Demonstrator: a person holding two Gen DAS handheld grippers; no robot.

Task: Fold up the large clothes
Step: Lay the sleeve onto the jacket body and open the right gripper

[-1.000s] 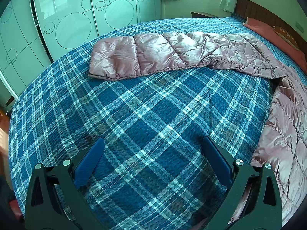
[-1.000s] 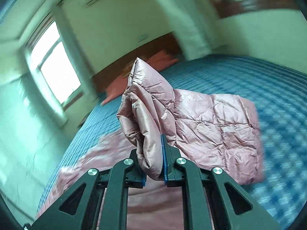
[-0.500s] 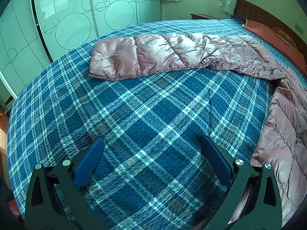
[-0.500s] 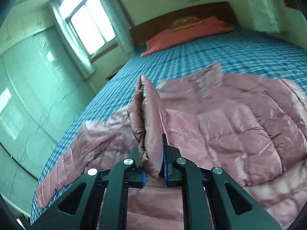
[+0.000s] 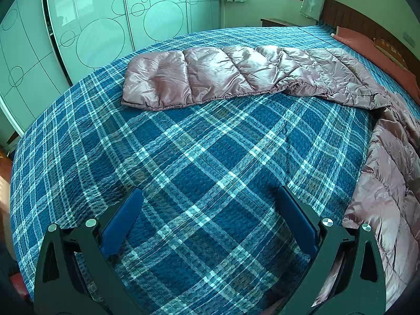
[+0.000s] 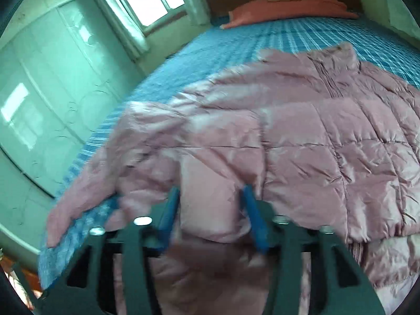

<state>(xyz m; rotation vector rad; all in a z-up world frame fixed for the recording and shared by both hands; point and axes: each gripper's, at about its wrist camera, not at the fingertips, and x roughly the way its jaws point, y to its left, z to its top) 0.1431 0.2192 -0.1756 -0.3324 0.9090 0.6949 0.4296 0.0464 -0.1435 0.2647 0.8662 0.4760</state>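
Since a second ago the right gripper (image 6: pixel 210 204) has swung from holding a bunched fold of the pink puffer jacket (image 6: pixel 302 144) up in the air to a spot low over the jacket's body, and its fingers (image 6: pixel 169 210) have just been opening: they now stand roughly half apart, with a fold of the pink fabric lying between them but no longer pinched. That view is blurred. Across the blue plaid bed (image 5: pixel 197 157) the jacket lies front up, collar toward the headboard and the orange pillow (image 6: pixel 283 10). From the left wrist view one sleeve (image 5: pixel 223 76) stretches flat across the bedspread toward the wardrobe doors (image 5: pixel 99 26), while the jacket's body drapes along the right edge of that picture. Over bare plaid near the bed's edge, the left gripper (image 5: pixel 207 215) has not shifted; its fingers are spread wide with nothing in them.
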